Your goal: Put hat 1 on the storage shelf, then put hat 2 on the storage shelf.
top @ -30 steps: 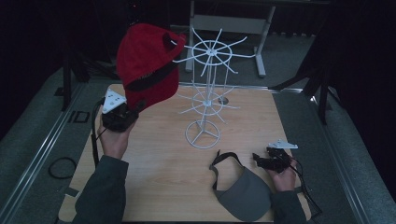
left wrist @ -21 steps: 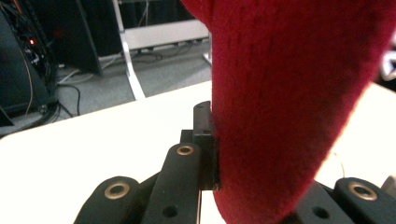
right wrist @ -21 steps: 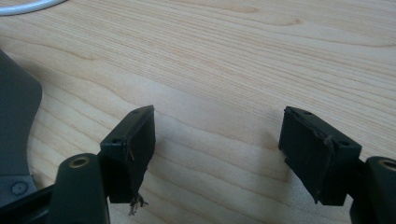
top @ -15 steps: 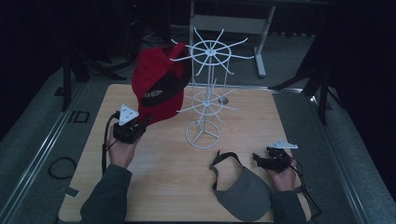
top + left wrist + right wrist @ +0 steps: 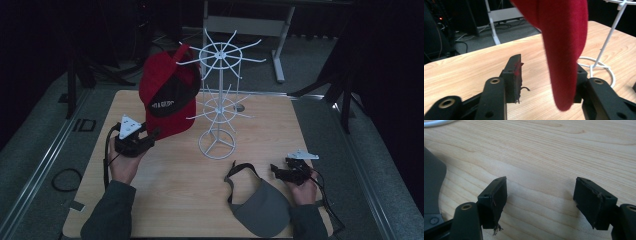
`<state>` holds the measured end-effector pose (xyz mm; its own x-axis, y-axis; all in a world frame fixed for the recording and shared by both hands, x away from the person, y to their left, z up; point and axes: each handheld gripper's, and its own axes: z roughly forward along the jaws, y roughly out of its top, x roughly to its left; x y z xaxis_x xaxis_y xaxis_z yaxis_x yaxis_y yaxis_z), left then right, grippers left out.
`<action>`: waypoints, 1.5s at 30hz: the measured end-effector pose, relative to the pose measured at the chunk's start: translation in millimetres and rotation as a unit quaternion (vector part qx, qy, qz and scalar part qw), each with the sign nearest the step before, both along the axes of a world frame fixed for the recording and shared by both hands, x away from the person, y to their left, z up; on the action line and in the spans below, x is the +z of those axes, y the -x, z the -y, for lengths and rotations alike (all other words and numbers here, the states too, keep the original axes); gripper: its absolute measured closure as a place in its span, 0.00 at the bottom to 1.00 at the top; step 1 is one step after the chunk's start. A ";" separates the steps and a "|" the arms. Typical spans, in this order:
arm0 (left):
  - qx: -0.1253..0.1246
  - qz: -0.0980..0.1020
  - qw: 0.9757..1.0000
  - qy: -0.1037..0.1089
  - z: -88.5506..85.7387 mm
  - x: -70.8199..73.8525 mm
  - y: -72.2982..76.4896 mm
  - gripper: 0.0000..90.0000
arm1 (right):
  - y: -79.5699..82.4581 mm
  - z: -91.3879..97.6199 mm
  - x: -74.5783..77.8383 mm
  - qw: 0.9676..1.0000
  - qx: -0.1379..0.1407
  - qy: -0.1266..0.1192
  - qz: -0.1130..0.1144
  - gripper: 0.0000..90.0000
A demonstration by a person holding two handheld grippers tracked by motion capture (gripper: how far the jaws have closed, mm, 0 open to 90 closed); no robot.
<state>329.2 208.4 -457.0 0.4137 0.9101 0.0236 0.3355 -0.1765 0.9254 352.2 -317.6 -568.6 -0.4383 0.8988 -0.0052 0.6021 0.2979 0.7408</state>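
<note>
We see the red cap (image 5: 169,97) hanging on a white wire rack (image 5: 218,100) at the worktop's (image 5: 175,185) centre, its brim drooping toward 7 o'clock between our left gripper's (image 5: 150,135) jaws, which have just been opening and no longer press on it. A grey visor (image 5: 260,205) lies at 5 o'clock, just beside our right gripper (image 5: 280,172), whose jaws stand wide over bare wood

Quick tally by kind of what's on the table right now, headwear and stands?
Red fabric cap, hanging on the rack: 1
Grey fabric visor, lying on the wooden table: 1
White wire rack: 1
Total: 3
</note>
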 end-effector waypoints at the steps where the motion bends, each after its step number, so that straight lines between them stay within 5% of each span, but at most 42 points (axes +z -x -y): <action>1: 0.000 0.000 1.000 0.000 0.0 0.0 0.0 0.60 | 0.0 0.0 0.0 1.000 0.000 0.000 0.000 0.30; 17: -0.005 -0.007 1.000 -0.015 -17.0 -4.7 16.6 0.58 | 1.6 -2.4 1.4 1.000 -0.001 0.001 -0.005 0.33; 19: -0.003 -0.008 1.000 -0.015 -20.2 -4.6 18.8 0.58 | 2.0 -7.1 6.8 0.999 0.017 -0.005 -0.029 0.36; 25: -0.003 -0.005 1.000 -0.008 -27.0 -4.7 27.0 0.58 | 2.6 -22.4 14.8 0.997 0.062 0.020 -0.042 0.44; 39: 0.004 -0.005 1.000 -0.007 -37.1 -9.1 38.5 0.58 | -4.0 -48.8 52.4 0.985 0.162 0.034 -0.042 0.68; 45: 0.003 -0.012 1.000 -0.003 -36.8 -14.7 38.3 0.58 | -5.4 -67.9 63.4 0.977 0.205 0.039 -0.045 0.77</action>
<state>291.0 245.2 -471.7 0.4079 0.9128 0.0192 0.3586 -0.1795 0.9161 357.6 -249.7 -505.3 -0.7627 0.6467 -0.0113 0.4827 0.5807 0.6556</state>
